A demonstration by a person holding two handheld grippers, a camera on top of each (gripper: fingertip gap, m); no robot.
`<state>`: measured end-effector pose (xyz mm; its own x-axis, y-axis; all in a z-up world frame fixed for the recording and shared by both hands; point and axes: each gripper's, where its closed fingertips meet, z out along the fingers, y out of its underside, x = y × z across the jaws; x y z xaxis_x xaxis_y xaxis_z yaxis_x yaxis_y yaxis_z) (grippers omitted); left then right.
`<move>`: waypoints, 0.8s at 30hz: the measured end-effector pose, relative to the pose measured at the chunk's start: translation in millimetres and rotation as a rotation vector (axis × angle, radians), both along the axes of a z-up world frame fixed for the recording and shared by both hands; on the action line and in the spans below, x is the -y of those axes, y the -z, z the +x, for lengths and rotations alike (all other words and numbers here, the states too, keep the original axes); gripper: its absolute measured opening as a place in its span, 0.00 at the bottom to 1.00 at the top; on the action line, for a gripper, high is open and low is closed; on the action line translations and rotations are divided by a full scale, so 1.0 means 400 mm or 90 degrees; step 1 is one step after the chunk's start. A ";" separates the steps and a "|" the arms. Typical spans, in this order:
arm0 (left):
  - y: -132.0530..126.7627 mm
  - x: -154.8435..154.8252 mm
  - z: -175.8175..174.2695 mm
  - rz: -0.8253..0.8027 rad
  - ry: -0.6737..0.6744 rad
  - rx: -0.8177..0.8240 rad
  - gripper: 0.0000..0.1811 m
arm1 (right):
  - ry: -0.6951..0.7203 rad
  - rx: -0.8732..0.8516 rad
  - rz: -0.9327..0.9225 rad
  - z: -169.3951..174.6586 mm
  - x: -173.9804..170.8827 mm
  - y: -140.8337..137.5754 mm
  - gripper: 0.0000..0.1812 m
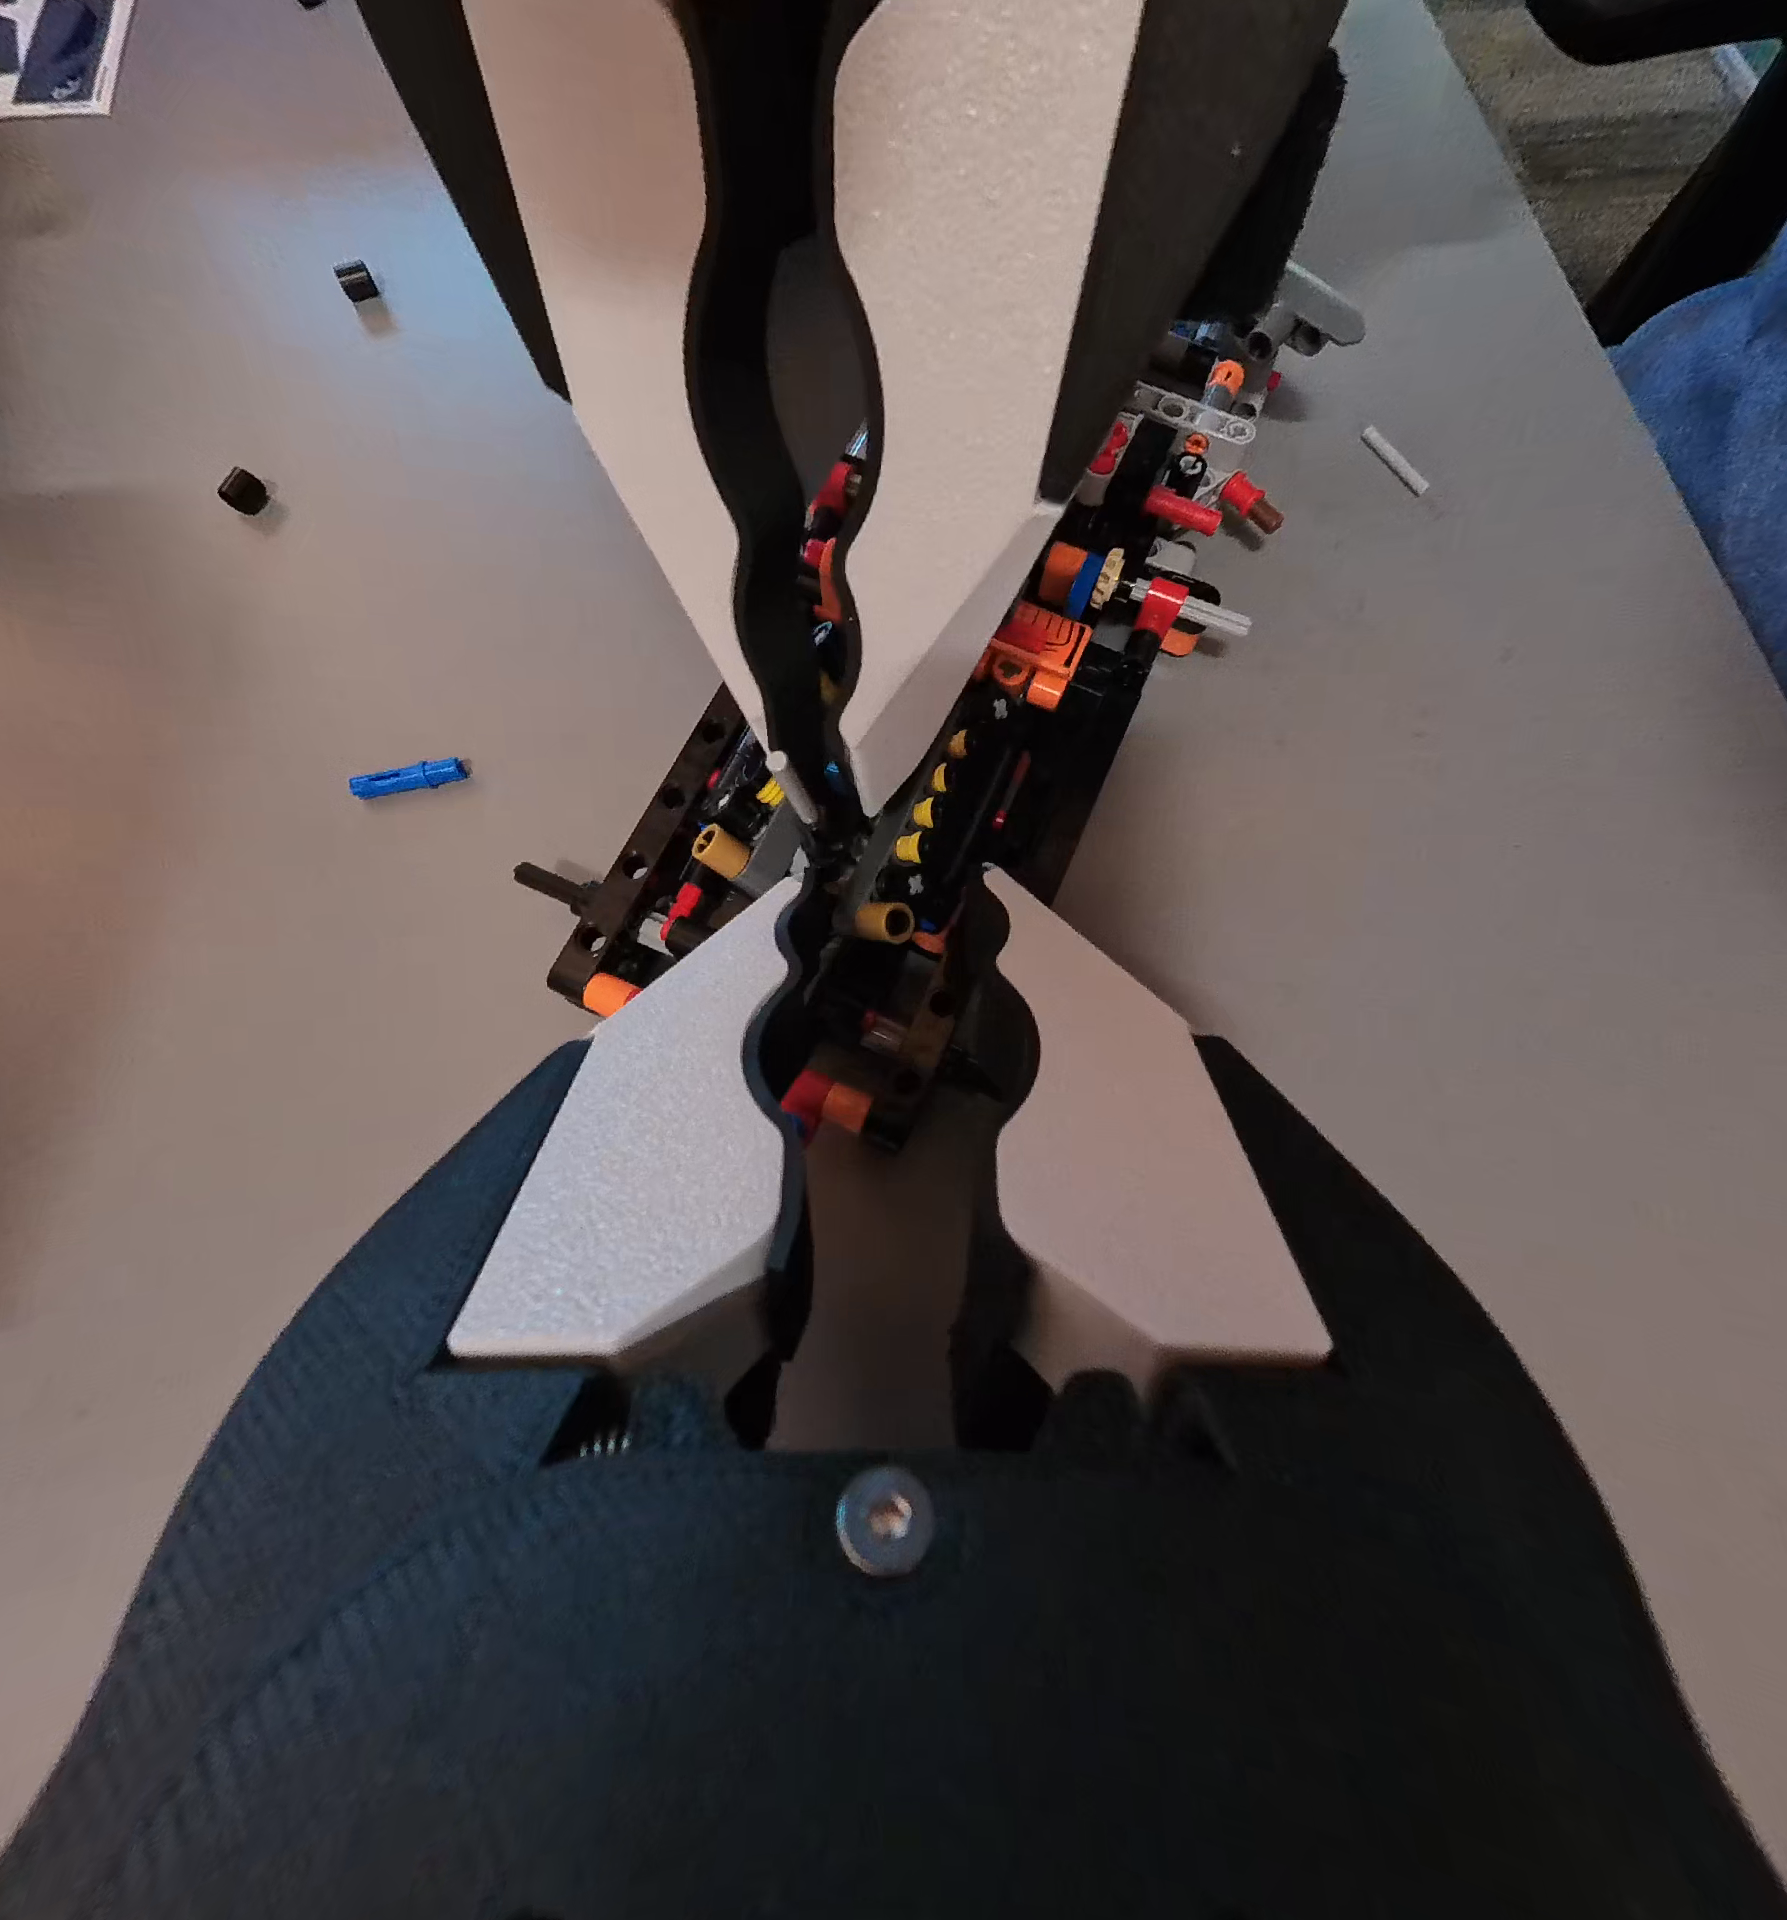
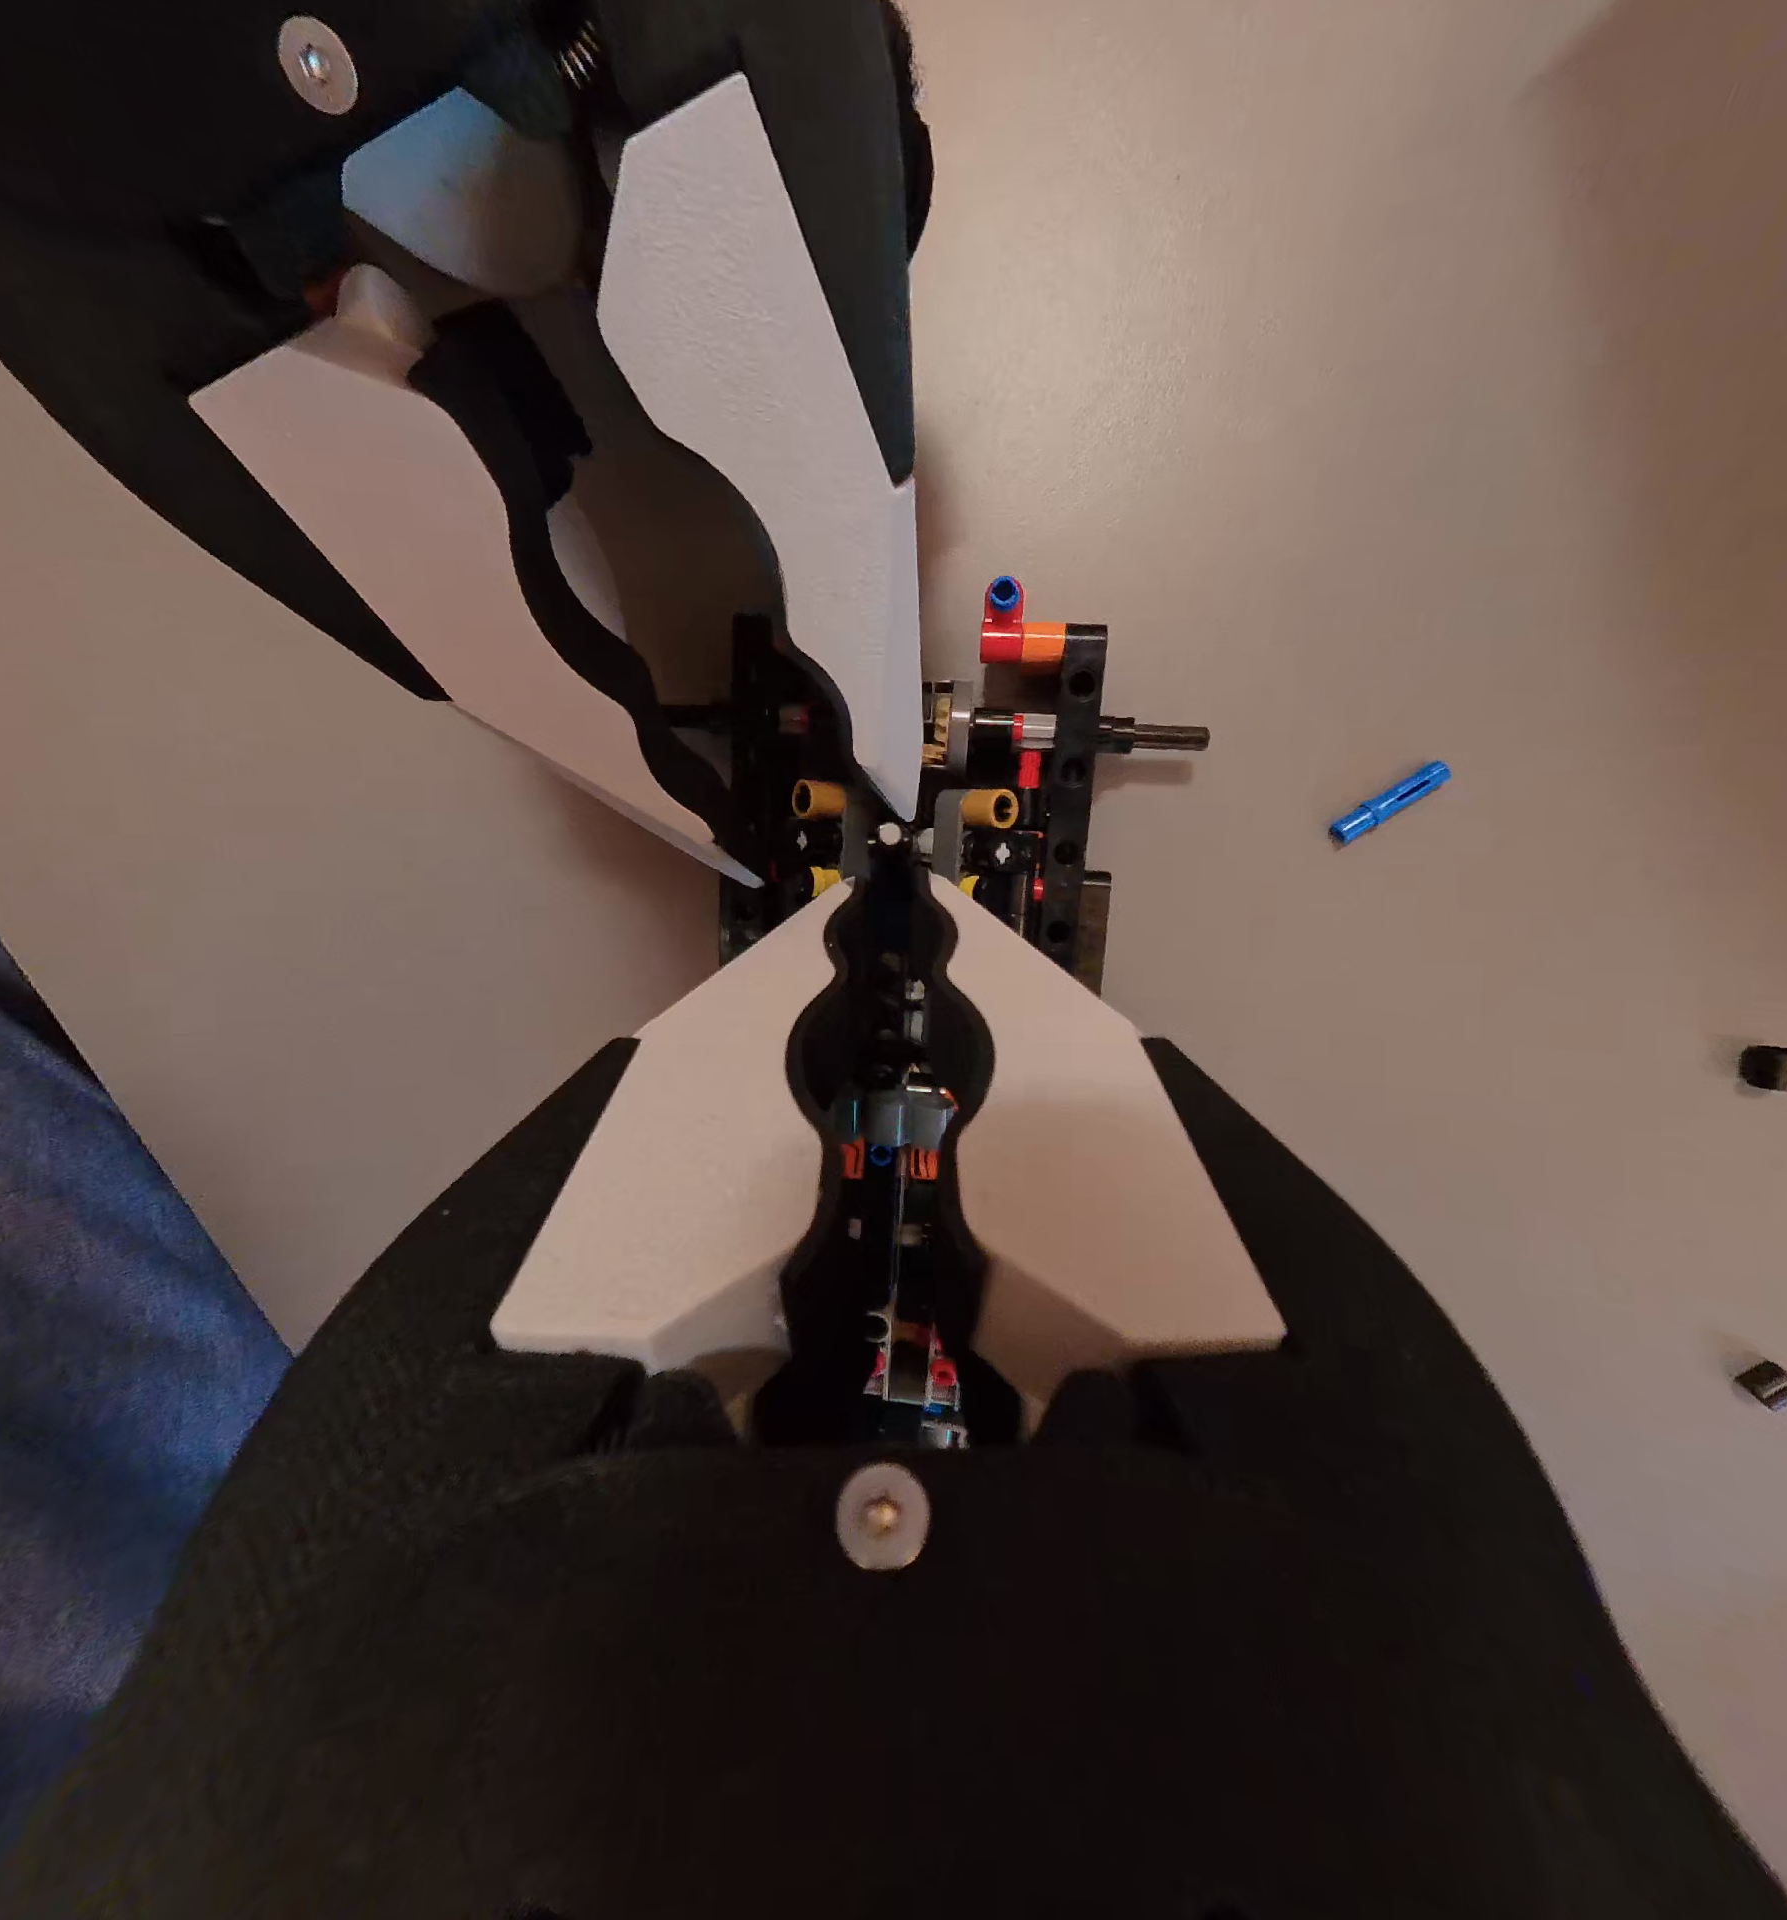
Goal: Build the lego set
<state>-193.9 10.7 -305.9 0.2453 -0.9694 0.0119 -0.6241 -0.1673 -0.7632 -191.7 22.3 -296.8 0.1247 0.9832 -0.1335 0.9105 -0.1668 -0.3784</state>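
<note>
Pinches right claw [image 2: 891, 878] nearly shut on thin grey pin [image 2: 889, 832] at frame centre for seating, clamps half-open left claw [image 1: 889, 935] around model [image 1: 1076, 665], seemingly to brace it.

Both grippers crowd the lego model [image 1: 1065, 665] at mid-table, the left gripper [image 1: 894, 894] and right gripper [image 2: 894, 883] meeting tip to tip over it. Bare table [image 1: 193, 1091] lies open leftward, broken only by a blue pin [image 1: 409, 777] and two small black pieces [image 1: 243, 490].
</note>
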 end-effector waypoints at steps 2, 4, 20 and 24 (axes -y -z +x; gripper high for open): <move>0.000 0.000 0.001 0.001 0.000 0.001 0.14 | -0.001 0.003 0.013 0.001 0.001 0.000 0.02; 0.000 0.000 0.002 0.001 0.000 0.003 0.14 | -0.001 0.002 0.025 0.001 0.001 0.001 0.02; 0.001 -0.002 0.002 0.004 0.001 0.010 0.13 | 0.026 0.023 0.120 0.000 0.001 0.006 0.02; 0.000 -0.002 0.002 0.008 0.001 0.009 0.13 | 0.042 0.019 0.127 0.000 0.000 0.005 0.02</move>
<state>-192.9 11.5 -306.1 0.2429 -0.9700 0.0037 -0.6137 -0.1566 -0.7738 -191.6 22.2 -299.0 0.1908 0.9793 0.0672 0.9114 -0.1513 -0.3827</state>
